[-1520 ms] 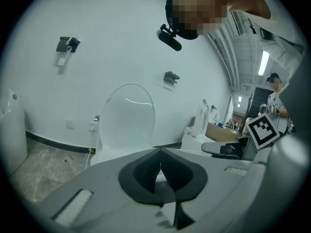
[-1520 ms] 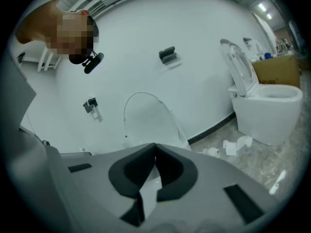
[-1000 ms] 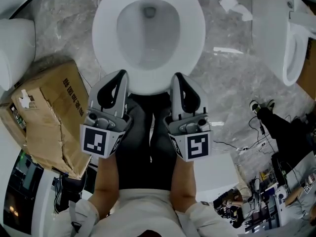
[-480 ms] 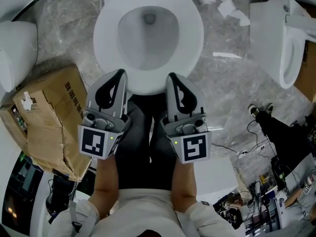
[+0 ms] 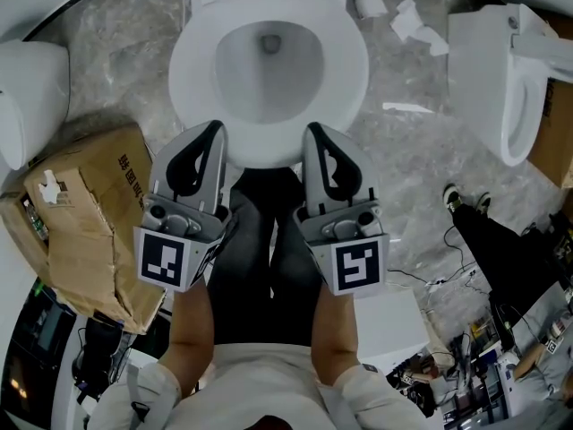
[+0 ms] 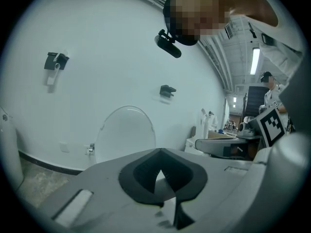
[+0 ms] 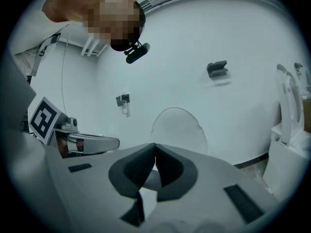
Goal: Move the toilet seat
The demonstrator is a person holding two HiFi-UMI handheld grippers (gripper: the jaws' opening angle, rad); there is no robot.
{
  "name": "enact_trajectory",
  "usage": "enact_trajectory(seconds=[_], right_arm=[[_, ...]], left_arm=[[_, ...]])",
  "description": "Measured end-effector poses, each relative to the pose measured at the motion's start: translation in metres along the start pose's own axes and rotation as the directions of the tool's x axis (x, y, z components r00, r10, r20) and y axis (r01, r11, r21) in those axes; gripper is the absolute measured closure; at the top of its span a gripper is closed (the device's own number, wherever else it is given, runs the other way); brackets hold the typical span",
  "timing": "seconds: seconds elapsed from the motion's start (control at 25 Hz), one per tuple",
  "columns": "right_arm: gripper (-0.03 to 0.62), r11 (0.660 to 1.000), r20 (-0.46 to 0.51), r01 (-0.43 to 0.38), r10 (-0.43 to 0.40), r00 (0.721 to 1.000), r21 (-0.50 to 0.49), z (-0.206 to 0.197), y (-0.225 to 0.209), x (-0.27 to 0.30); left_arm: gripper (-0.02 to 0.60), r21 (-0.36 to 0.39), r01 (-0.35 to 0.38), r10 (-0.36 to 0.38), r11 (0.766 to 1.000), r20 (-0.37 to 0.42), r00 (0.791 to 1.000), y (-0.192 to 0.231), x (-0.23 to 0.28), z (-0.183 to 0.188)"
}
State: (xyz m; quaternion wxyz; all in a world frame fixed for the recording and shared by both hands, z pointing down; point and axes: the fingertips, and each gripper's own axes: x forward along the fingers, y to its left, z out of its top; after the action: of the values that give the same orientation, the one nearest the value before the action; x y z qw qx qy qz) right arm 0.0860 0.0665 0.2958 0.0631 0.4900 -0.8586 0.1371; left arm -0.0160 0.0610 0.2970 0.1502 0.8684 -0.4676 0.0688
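A grey marbled floor carries a white toilet, seen from above by the person standing at its front. A crumpled box lies to the left and a second toilet stands to the right.

The seat lies flat on the bowl. The lid is already up against the wall, as both gripper views show. The left gripper and right gripper are held side by side over the seat's front edge, each pointing slightly down toward the wall. Both pairs of jaws are pressed together with nothing pinched between them (each gripper's own view shows only pale surface through the gap behind the tips). Whether the tips touch the seat cannot be told from above. Scraps of paper litter the floor behind.

By all appearances the job is at its opening step — getting a purchase on the seat, which is not yet raised. The next move likely calls for the tips to hook under the front lip, or for the jaws to part and take it. Then both sides should lift evenly — swinging the seat back toward the lid.
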Motion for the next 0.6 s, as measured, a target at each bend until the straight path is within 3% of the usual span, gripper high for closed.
enact_trajectory(seconds=[0.6], right_arm=[[0.591, 0.999, 0.051, -0.021, 0.023, 0.998, -0.037, 0.042, -0.013, 0.029]], left_arm=[[0.584, 0.023, -0.010, 0.009, 1.000, 0.030, 1.000, 0.018, 0.021, 0.040]])
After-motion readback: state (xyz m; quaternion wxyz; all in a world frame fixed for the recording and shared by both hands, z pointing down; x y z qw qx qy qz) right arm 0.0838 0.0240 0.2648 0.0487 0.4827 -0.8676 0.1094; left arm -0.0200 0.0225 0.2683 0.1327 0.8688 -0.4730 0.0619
